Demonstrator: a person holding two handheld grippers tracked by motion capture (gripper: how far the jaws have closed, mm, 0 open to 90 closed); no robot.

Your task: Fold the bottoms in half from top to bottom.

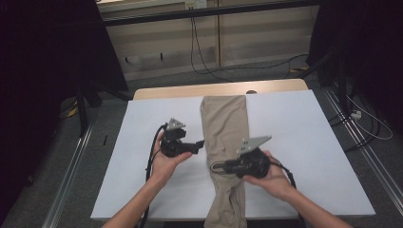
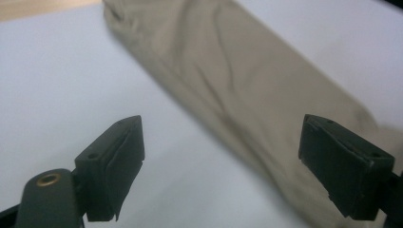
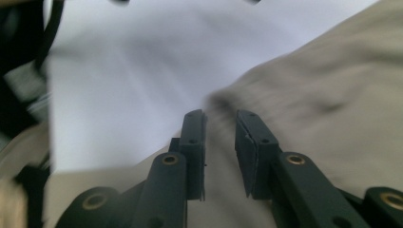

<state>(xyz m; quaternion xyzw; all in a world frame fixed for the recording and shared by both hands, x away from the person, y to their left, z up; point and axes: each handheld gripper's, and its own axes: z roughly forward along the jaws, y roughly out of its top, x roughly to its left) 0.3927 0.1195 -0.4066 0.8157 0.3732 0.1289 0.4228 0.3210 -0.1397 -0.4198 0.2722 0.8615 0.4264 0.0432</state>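
Folded khaki trousers (image 1: 224, 137) lie lengthwise down the middle of the white table cover (image 1: 294, 142), with one end hanging over the near edge. My left gripper (image 1: 202, 142) is just left of the cloth and points at it. In the left gripper view its jaws (image 2: 221, 126) stand wide open with the trousers (image 2: 247, 85) ahead and nothing between them. My right gripper (image 1: 214, 167) reaches across the trousers to their left edge. In the right gripper view its jaws (image 3: 220, 116) are drawn close with the khaki cloth (image 3: 332, 104) pinched in the narrow gap.
A strip of bare wooden tabletop (image 1: 190, 89) shows beyond the white cover. Cables (image 1: 204, 61) trail on the floor behind the table. Dark stands (image 1: 83, 104) flank the table, and white cover lies bare on both sides of the trousers.
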